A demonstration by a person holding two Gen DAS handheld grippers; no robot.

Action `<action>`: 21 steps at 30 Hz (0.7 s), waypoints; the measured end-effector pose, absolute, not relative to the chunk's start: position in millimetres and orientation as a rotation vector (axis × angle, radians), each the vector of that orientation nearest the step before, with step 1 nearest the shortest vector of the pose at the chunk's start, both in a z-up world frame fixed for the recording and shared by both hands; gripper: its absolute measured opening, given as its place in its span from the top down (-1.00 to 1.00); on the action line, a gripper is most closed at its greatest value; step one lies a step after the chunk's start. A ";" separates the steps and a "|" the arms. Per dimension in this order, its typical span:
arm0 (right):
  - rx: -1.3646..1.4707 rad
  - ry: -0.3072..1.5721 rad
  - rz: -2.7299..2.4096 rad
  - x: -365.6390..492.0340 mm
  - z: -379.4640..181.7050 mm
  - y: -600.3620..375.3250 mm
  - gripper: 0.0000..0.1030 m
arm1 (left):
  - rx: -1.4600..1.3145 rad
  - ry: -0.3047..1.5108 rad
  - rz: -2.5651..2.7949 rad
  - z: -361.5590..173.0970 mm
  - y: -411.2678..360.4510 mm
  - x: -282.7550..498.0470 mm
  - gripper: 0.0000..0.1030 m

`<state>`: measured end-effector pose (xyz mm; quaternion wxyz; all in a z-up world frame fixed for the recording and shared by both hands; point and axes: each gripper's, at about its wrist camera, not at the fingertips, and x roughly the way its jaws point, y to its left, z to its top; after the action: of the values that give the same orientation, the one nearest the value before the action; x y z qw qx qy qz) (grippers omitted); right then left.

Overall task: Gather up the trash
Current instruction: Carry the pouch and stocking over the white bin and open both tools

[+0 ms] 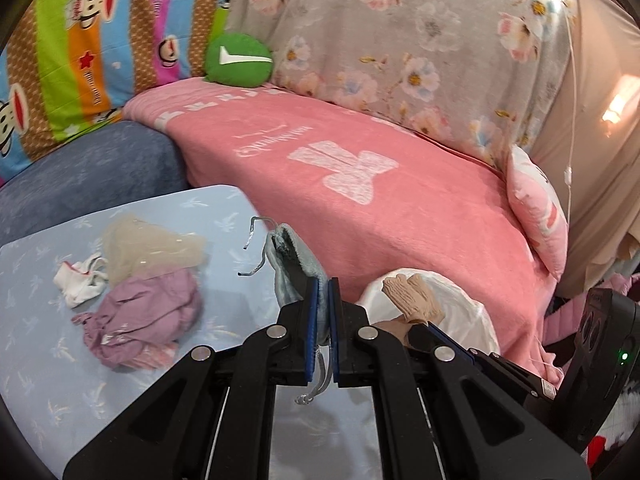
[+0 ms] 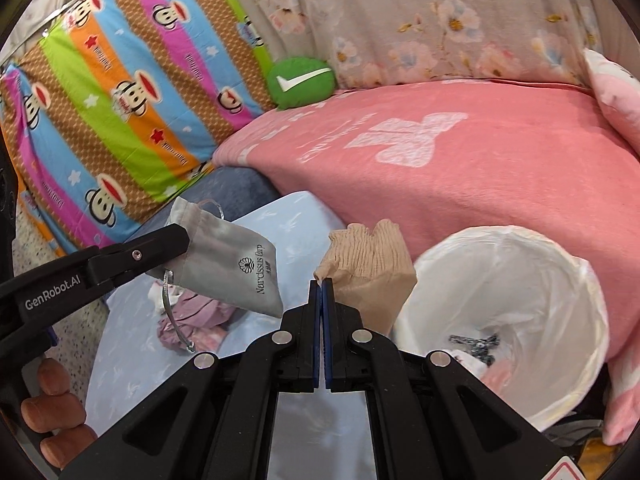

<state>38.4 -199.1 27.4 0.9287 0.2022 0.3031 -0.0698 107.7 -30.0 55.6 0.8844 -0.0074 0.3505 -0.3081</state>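
Grey pouch (image 2: 224, 264) pinched in left hand-held gripper (image 1: 323, 280), beige sock (image 2: 368, 264) in right hand-held gripper (image 2: 321, 280); carrying toward bin (image 2: 576, 280); next, position over opening, release.

Bright indoor light, glare at upper right — fisheye bending, dark corners, slight blur

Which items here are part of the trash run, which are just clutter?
Job:
left claw shut on grey drawstring pouch
right claw shut on beige crinkled cloth
white-lined bin
purple cloth on table

Lying about:
green cushion
pink blanket
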 end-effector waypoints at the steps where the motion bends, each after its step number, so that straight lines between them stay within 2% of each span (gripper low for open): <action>1: 0.421 0.618 -0.157 34.4 26.8 -206.5 0.98 | -0.007 0.730 -0.654 55.4 -36.0 105.7 0.90; 21: 0.502 0.605 -0.331 -14.1 6.1 -296.0 0.98 | 0.094 0.829 -0.802 33.1 -133.0 88.3 0.86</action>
<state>-14.1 -296.0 6.1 0.9105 0.2433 0.2933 -0.1607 88.3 -133.0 33.1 0.8373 0.0443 0.3916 -0.3790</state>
